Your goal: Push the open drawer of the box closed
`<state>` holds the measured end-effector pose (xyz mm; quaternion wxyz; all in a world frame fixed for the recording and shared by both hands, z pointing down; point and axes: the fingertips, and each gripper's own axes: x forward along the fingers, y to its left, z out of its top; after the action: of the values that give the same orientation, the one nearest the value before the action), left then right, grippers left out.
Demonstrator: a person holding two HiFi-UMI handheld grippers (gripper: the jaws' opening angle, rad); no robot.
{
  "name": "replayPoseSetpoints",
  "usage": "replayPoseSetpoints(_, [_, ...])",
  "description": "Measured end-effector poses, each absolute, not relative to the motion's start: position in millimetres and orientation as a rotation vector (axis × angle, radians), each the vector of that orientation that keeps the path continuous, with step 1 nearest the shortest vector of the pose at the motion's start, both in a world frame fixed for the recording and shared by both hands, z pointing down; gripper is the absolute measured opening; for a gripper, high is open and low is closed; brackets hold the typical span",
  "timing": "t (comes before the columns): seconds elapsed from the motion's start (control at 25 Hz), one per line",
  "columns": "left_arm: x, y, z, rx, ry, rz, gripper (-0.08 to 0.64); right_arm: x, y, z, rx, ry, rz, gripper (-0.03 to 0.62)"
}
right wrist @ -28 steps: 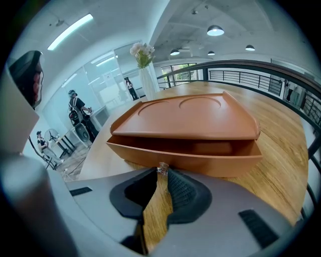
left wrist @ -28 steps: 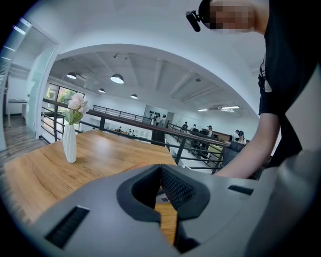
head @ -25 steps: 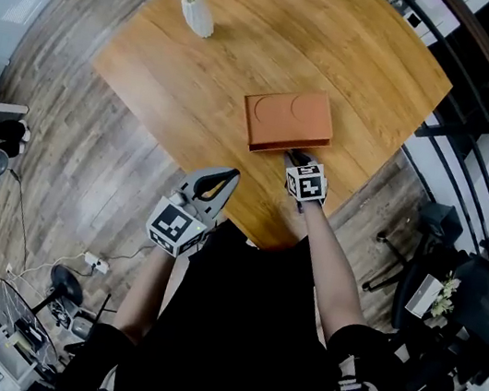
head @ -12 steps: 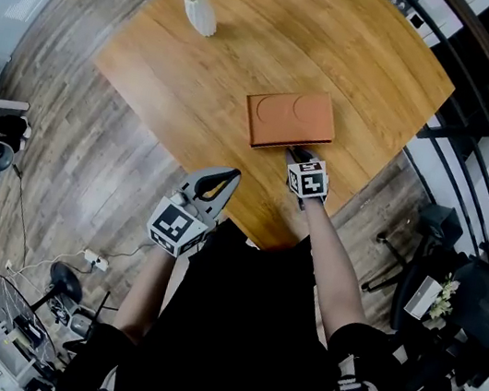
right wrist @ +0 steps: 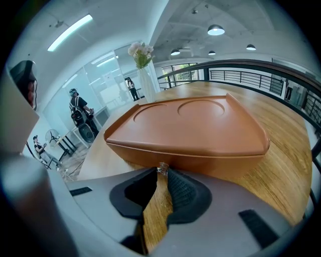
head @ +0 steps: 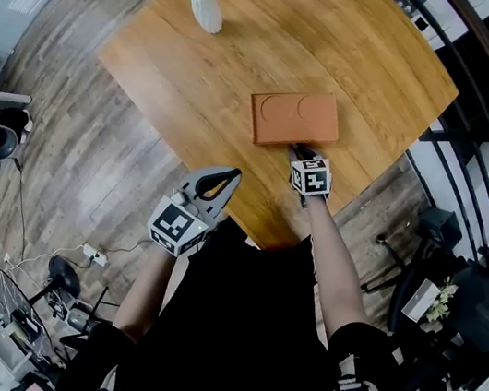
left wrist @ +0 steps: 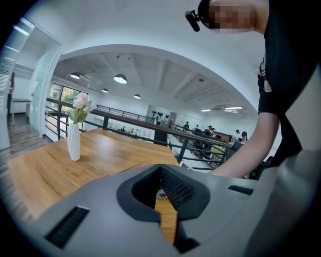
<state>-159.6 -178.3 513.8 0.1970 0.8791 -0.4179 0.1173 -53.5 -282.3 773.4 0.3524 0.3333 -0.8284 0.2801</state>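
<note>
Wooden table (head: pixel 201 70), box (head: pixel 294 118) near right edge, right tongs (head: pixel 297 152) together against it, left tongs (head: pixel 227 176) together, apart.

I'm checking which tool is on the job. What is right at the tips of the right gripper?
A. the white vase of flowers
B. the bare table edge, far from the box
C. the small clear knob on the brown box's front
C: in the right gripper view, the right gripper has its tips at the small clear knob on the front of the brown box, while the vase stands well behind the box.
</note>
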Motion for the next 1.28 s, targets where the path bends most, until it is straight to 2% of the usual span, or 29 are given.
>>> replayPoseSetpoints(0.76, [-162, -166, 509, 2.479, -1.180, 0.331, 0.023, -51, -276, 772, 0.876, -2.167, 0.725, 0.097])
replayPoseSetpoints(1.28, [-173, -144, 508, 2.478, -1.192, 0.286, 0.023, -48, -248, 758, 0.904, -2.194, 0.732, 0.083])
